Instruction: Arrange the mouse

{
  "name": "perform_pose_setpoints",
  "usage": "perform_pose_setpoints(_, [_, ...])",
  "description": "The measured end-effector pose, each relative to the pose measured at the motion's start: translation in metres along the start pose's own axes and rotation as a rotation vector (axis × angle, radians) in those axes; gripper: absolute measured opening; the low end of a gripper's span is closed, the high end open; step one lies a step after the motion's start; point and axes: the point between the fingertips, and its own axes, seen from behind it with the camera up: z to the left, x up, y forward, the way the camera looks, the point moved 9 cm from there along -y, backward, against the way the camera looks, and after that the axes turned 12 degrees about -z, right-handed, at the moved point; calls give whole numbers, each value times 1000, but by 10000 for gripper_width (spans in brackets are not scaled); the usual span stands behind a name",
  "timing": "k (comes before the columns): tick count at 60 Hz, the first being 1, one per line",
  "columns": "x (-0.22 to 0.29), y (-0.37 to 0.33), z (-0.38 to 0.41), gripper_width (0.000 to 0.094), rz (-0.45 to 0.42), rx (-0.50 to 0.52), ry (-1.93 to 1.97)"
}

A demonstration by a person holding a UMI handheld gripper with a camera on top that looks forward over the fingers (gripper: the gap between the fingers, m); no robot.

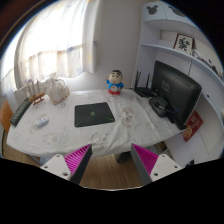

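A white cloth-covered table (60,135) holds a black square mouse mat (94,113). A small dark mouse (128,119) sits beside the mat. The gripper (112,162) fingers are apart, holding nothing.

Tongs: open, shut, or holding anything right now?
Tongs: open, holding nothing. The table with the black mouse pad lies beyond the fingers.
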Motion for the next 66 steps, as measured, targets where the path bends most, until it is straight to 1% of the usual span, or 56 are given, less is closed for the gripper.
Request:
perform_pose_setpoints(7, [-4, 5, 11, 853, 11, 29, -2])
perform_pose_setpoints(20, [-11, 16, 68, 853, 28, 88, -28])
perform_pose_setpoints(32, [-13, 16, 152, 853, 29, 157, -35])
perform_pose_setpoints(37, [-16, 13, 196, 855, 46, 194, -50])
perform_pose_setpoints(45, [-20, 8, 266, 855, 42, 255, -89])
perform_pose_setpoints(56, [-23, 3, 347, 853, 29, 308, -92])
perform_pose_setpoints(66, [-21, 14, 391, 854, -34, 309, -76])
